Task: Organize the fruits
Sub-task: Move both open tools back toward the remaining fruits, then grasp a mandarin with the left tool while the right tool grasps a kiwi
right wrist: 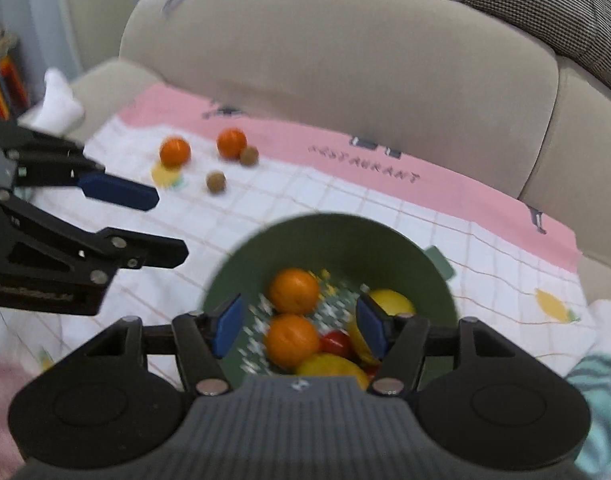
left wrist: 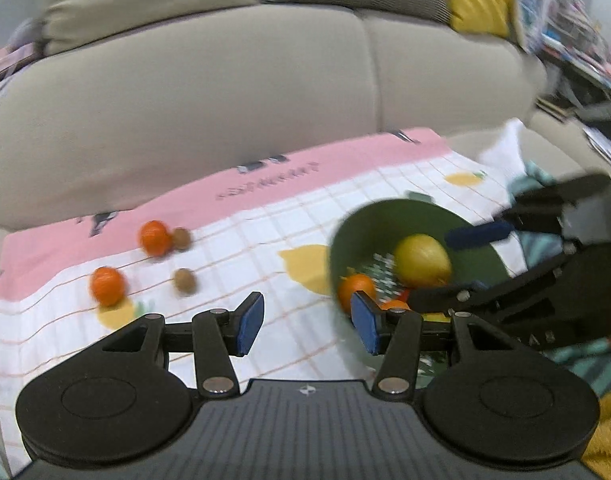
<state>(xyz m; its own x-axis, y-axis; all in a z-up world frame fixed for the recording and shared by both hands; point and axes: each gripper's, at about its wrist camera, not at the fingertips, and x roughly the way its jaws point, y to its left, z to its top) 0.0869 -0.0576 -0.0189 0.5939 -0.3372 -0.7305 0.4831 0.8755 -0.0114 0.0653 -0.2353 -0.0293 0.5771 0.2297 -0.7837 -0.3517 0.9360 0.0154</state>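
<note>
We are holding both the left gripper (left wrist: 307, 322) and right gripper (right wrist: 299, 330) wide open, gripping nothing. The right one is hovering over the green bowl (right wrist: 345, 240) of fruit.

Soft, even indoor light, no hard shadows or glare; everything smears with motion blur, and fisheye bending darkens corners toward 11 and 1 o'clock.

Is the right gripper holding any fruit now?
No. In the right wrist view the right gripper is open and empty above the green bowl.
</note>
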